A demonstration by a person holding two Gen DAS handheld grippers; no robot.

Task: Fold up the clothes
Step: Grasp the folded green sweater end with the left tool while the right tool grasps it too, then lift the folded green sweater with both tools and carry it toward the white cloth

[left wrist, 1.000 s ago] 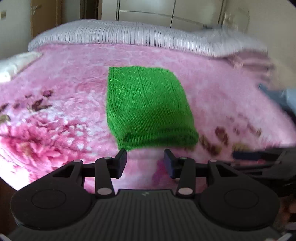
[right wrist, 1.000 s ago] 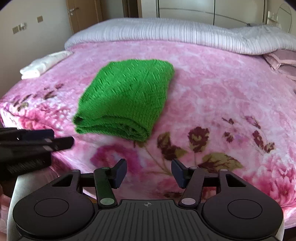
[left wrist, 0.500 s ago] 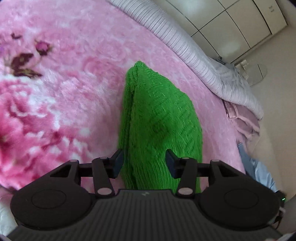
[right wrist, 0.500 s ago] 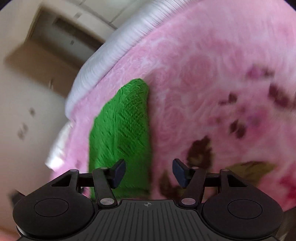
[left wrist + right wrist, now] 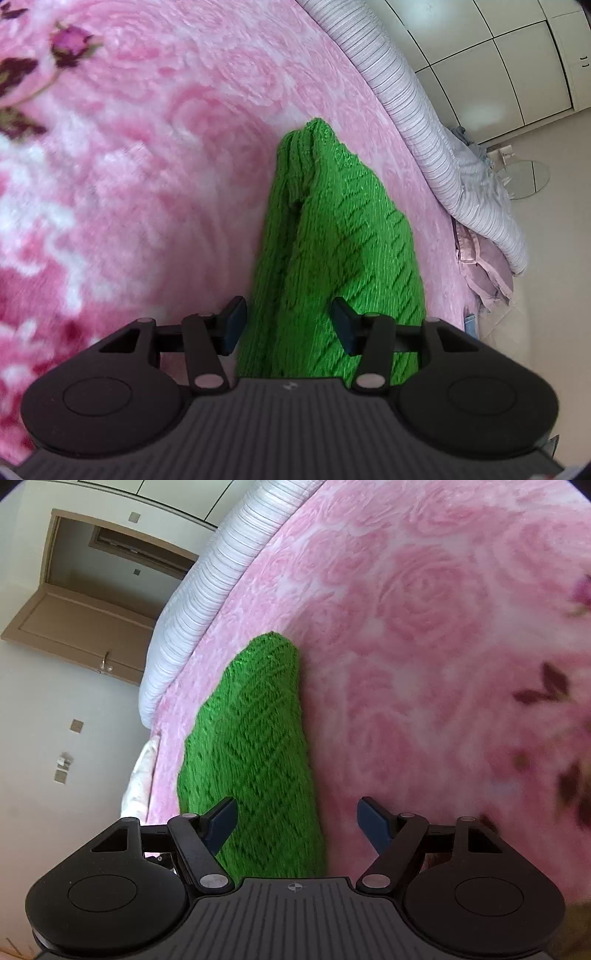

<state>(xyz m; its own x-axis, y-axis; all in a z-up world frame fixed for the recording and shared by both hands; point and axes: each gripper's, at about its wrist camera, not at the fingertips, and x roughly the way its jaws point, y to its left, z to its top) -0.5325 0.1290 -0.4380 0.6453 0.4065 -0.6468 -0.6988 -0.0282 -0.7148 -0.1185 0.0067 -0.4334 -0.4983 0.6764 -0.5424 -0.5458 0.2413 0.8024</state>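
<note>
2 claws, jaws just widened, straddle opposite edges of a folded green sweater: left claw and right claw both empty, seemingly poised to lift it.

Near ends of the knit hidden; edges blurred

In both wrist views the near end of the folded green sweater disappears behind the claw's black body at 6 o'clock, so how it lies there cannot be told. The pink blanket smears at 9 o'clock in the left view and at 3 o'clock in the right, its dark flowers unreadable. The white cloth at 9 o'clock is mostly hidden behind the bed's edge.
</note>
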